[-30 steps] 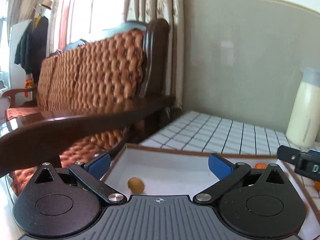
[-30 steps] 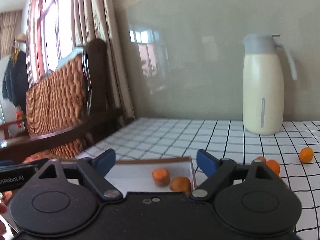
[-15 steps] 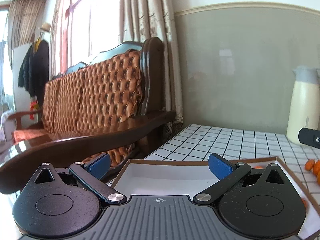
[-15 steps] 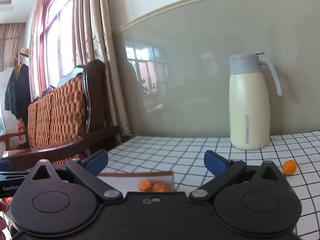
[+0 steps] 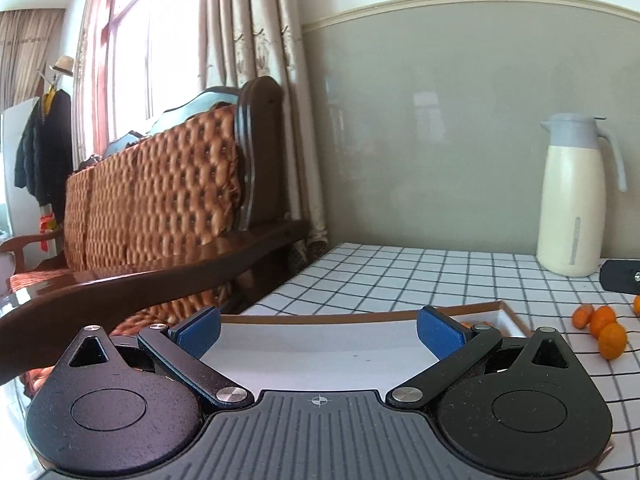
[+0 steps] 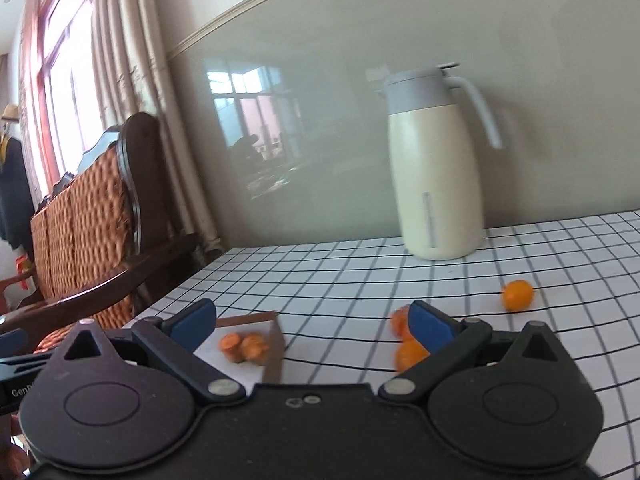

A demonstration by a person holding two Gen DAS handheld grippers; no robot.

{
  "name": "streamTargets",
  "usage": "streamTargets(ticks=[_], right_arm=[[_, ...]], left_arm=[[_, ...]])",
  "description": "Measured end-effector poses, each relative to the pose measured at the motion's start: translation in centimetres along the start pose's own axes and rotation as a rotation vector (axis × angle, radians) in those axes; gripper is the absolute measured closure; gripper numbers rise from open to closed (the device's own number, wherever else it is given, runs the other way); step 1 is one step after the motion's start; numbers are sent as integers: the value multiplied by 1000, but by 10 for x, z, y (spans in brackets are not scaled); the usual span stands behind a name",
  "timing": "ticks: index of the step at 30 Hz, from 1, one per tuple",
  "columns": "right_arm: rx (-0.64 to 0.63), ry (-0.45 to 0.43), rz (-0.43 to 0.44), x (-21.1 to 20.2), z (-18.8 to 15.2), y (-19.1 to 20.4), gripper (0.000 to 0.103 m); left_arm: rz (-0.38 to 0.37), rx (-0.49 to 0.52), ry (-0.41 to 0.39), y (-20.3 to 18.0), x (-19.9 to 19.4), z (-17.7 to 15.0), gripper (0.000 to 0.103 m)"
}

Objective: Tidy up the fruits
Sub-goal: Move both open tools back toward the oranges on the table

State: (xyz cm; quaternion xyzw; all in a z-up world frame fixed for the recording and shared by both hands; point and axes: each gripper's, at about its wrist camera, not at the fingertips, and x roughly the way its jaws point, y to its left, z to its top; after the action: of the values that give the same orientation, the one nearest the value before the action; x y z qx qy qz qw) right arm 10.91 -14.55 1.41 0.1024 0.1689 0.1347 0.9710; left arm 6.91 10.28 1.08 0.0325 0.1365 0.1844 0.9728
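1. Two grippers are facing a checked worktop [image 6: 360, 276], catalogued here from left to right.
2. Wooden sofa [image 5: 160, 196] with tufted orange cushions is standing off the worktop's left edge, before curtains [image 5: 256, 40] and a window.
3. Left gripper [image 5: 319, 326] is hanging above a shallow white tray [image 5: 320, 344] with a brown rim; its blue pads are standing spread wide with nothing between them.
4. Tray is lying at the worktop's left end. Two orange fruits [image 6: 244, 347] are sitting in its right corner, touching each other, just inside the rim, as the right wrist view shows.
5. Right gripper [image 6: 313, 320] is hovering over the tray's right rim and the bare worktop beside it; its pads are spread to their widest, gripping nothing.
6. Three loose fruits [image 5: 600, 328] are clustering on the worktop just right of the tray, outside it; in the right wrist view two of them are partly hiding behind the right pad.
7. One single fruit [image 6: 518, 295] is lying farther right, well apart from the cluster.
8. Cream jug [image 6: 436, 168] with a grey lid and handle is standing upright at the back, against the grey wall.
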Motion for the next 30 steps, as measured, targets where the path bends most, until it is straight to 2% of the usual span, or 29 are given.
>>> streamTargets(ticks=[6, 8, 10, 14, 16, 18, 20, 23, 30], right_arm=[[-11, -10, -65, -13, 1, -22, 7], [-21, -27, -102, -19, 2, -30, 12], [-24, -41, -134, -23, 4, -38, 31], [17, -31, -179, -29, 6, -62, 48], [23, -23, -203, -32, 6, -73, 61], [26, -17, -216, -35, 6, -81, 64], [31, -12, -231, -37, 4, -90, 64], [58, 1, -244, -40, 3, -103, 64], [91, 5, -250, -44, 2, -122, 63]], left_arm=[[-68, 6, -13, -29, -10, 2, 0], [-104, 20, -17, -42, -11, 2, 0], [-138, 34, -14, -55, -13, 2, 0], [-207, 50, -3, -82, -15, 3, 0], [-247, 55, 4, -94, -16, 3, 0], [-285, 66, 16, -110, -16, 2, 1], [-327, 81, 36, -127, -17, 0, 16], [-382, 86, 91, -153, -11, -4, 23], [-441, 126, 136, -207, -4, -11, 25]])
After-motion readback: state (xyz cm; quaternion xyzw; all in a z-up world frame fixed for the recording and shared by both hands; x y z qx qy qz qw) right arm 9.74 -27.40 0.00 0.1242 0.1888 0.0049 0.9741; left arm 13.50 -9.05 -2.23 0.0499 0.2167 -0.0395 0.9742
